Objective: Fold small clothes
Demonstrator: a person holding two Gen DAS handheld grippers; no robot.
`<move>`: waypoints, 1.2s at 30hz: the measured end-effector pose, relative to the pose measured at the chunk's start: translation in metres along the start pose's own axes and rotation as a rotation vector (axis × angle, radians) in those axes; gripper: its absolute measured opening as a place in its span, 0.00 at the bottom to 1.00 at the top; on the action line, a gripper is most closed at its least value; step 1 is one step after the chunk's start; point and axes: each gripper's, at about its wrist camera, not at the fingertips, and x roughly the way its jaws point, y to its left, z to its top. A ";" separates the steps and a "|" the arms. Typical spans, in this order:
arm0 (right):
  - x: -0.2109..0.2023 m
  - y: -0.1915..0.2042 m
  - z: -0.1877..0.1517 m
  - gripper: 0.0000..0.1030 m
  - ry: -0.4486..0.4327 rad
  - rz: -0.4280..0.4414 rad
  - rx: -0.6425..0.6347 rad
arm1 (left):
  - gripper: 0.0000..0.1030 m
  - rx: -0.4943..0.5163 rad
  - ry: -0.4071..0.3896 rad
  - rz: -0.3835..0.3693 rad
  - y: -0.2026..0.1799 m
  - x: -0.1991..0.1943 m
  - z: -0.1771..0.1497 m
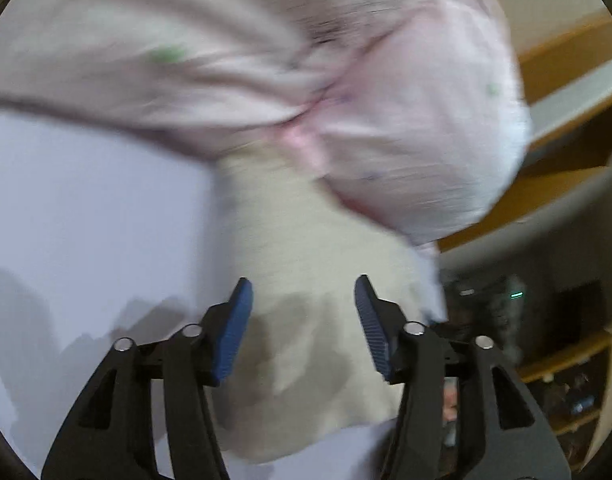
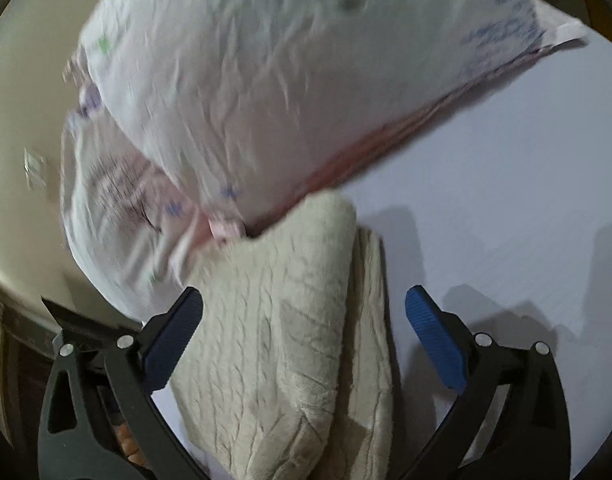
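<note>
**Ana:** Beside the cream knitted piece (image 2: 289,320), where does everything sit?

**Ben:** That folded cream piece lies on the white surface (image 2: 506,184), its long axis running away from both tools. The right tool (image 2: 303,304) straddles its near end, released, blue pads spread wide with nothing between them but the knit below. The left tool (image 1: 303,294) is also released, pads apart, and the cream piece (image 1: 306,240) lies straight ahead of it.

**Ana:** And the pale printed garment?

**Ben:** The pink-trimmed garment (image 2: 265,80) is at the far end of the cream piece, overlapping it there. It is blurred in both views, so I cannot tell whether it rests fully on the surface or is in the air. In the left view the garment (image 1: 406,140) bunches at a pink seam just beyond the cream piece.

**Ana:** Which tool is nearer to it?

**Ben:** Hard to call; I'd judge both about equally placed, each facing it along the cream piece's length, so any reach for the garment goes forward over the knit.

**Ana:** Room to work?

**Ben:** Open white surface (image 1: 85,200) lies to one side of the cream piece in each view. On the other side the surface ends close by, with wooden shelving (image 1: 566,80) beyond; a fold laid that way could slip off, I think
</note>
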 end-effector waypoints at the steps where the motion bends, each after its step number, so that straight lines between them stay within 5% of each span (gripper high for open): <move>1: 0.005 0.000 -0.002 0.98 0.018 -0.007 -0.003 | 0.55 -0.010 0.027 0.013 0.008 0.004 -0.006; 5: 0.027 -0.001 -0.009 0.98 0.092 -0.031 -0.016 | 0.66 -0.036 0.070 -0.044 0.009 0.021 -0.013; 8: 0.032 0.006 -0.015 0.67 0.084 -0.059 -0.068 | 0.70 -0.069 0.094 -0.075 0.007 0.042 -0.016; 9: 0.032 0.006 -0.016 0.46 0.066 -0.067 -0.075 | 0.71 -0.080 0.086 -0.101 0.012 0.046 -0.010; 10: 0.033 0.004 -0.017 0.38 0.078 -0.021 -0.060 | 0.69 -0.074 0.075 -0.108 0.013 0.046 -0.010; 12: 0.034 0.000 -0.018 0.35 0.073 0.052 -0.025 | 0.56 -0.044 0.086 -0.082 0.011 0.047 -0.010; 14: 0.033 0.004 -0.023 0.33 0.073 0.124 -0.017 | 0.43 -0.053 0.104 -0.131 0.021 0.029 -0.006; 17: 0.042 0.029 -0.039 0.31 0.141 0.275 -0.054 | 0.42 0.014 0.074 -0.122 0.030 -0.016 -0.007; 19: 0.059 0.060 -0.056 0.34 0.204 0.291 -0.138 | 0.44 0.039 0.025 -0.074 0.037 -0.039 -0.006; 22: 0.085 0.096 -0.073 0.53 0.254 0.169 -0.268 | 0.51 0.059 -0.042 0.120 0.062 -0.070 0.002; 24: 0.080 0.103 -0.074 0.57 0.199 0.056 -0.308 | 0.50 0.075 -0.149 0.259 0.066 -0.095 0.003; 28: 0.042 0.099 -0.069 0.61 0.083 0.108 -0.264 | 0.57 0.168 -0.276 0.185 0.036 -0.125 -0.012; 29: 0.045 0.104 -0.072 0.55 0.104 0.108 -0.293 | 0.60 0.206 -0.264 0.174 0.024 -0.118 -0.016; 30: 0.052 0.110 -0.076 0.14 0.120 0.089 -0.331 | 0.60 0.235 -0.244 0.174 0.016 -0.108 -0.018; 31: 0.058 0.119 -0.078 0.10 0.122 0.020 -0.384 | 0.61 0.284 -0.200 0.191 0.005 -0.089 -0.021; 34: 0.056 0.136 -0.060 0.09 -0.060 -0.097 -0.453 | 0.60 0.348 -0.146 0.243 -0.005 -0.050 -0.031; 36: 0.067 0.127 -0.049 0.09 -0.046 -0.128 -0.392 | 0.60 0.394 -0.170 0.242 -0.005 -0.049 -0.041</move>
